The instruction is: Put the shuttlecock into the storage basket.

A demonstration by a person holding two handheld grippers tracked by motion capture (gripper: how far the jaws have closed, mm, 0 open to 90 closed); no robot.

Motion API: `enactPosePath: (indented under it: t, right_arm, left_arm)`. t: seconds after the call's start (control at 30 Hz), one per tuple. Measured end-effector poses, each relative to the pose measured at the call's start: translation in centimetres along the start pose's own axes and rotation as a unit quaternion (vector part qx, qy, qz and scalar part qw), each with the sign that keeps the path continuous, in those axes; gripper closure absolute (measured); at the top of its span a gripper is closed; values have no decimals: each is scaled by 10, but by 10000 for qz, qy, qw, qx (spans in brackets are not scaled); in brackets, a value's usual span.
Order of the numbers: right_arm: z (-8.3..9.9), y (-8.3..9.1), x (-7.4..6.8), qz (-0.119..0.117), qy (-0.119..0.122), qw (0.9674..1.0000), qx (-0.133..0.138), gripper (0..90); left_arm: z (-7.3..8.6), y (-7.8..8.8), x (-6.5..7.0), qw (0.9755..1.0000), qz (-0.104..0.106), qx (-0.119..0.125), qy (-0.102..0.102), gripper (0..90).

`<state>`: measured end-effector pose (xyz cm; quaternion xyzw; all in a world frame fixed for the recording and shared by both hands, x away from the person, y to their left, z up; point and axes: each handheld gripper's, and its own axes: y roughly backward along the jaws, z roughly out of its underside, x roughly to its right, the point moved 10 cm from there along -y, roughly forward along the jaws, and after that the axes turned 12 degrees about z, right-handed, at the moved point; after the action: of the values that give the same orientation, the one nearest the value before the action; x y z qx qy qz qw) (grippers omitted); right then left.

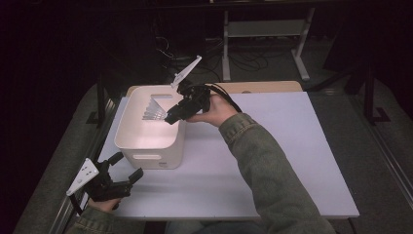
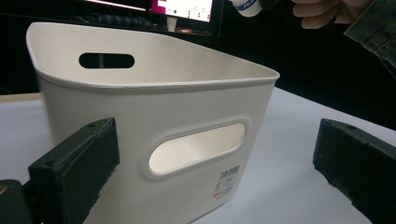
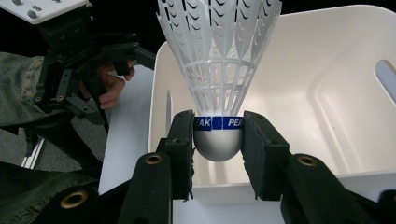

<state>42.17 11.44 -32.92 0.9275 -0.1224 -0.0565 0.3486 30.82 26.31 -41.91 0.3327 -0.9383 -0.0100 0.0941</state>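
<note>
A white plastic shuttlecock with a blue band round its cork hangs above the open white bin. My right gripper is shut on its cork, skirt pointing away from me. In the high view the right gripper holds the shuttlecock over the bin, just inside its right rim. My left gripper stands open near the table's front left corner, facing the bin's near wall. In the left gripper view the bin sits between the wide-apart jaws, with a handle slot in its wall.
The white table has free room to the right of the bin. A person's sleeve crosses it from the bottom. Beyond the table's far edge stand a white frame and cables on the dark floor.
</note>
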Motion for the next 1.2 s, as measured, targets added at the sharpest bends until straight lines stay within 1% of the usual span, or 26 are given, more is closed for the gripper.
enactPosePath:
  t: [0.03, 0.1, 0.13, 0.17, 0.2, 0.4, 0.43, 0.6, 0.7, 0.97, 1.07, 1.1, 1.2]
  right_arm:
    - [0, -2, 0, -20, 47, 10000, 13, 636]
    - [0, -5, -2, -66, 33, 10000, -16, 637]
    - [0, -6, -3, -68, 17, 10000, -21, 637]
    - [1, -7, -4, -71, -39, 9999, -87, 636]
    - [-1, -9, -4, -98, 16, 9999, -15, 636]
    - [0, -16, -6, -140, 60, 9999, -69, 636]
    - [0, -17, -7, -159, 23, 9998, -77, 636]
    - [-1, -23, -9, -190, 73, 9998, -83, 636]
    - [-1, -25, -10, -232, 36, 9997, -39, 636]
    - [2, -38, -13, -294, 76, 9995, -128, 636]
    - [4, -40, -14, -313, 57, 9993, -189, 636]
    - [4, -41, -14, -328, 94, 9993, -174, 636]
    - [5, -44, -14, -315, 70, 9993, -207, 630]
  left_arm:
    - [0, 0, 0, 10000, -5, -2, 1, 0]
    - [0, 0, 0, 10000, -3, 3, 4, 0]
    - [0, 0, 0, 10000, -4, 4, 7, 0]
    - [0, 0, 0, 10000, -5, 6, 12, 0]
    - [0, 0, 0, 10000, -6, 6, 10, 0]
    - [0, 0, 0, 10000, 5, 8, 9, 0]
    - [0, 0, 0, 10000, 5, 6, 10, 0]
    - [0, 0, 0, 10000, 6, 5, 7, 0]
    - [0, 0, 0, 10000, 5, 5, 16, 0]
    - [0, 0, 0, 10000, 6, 1, 18, 0]
    - [0, 0, 0, 10000, 9, 7, 22, 0]
    - [0, 0, 0, 10000, 4, -6, 21, 0]
    - [0, 0, 0, 10000, 0, -26, 18, 0]
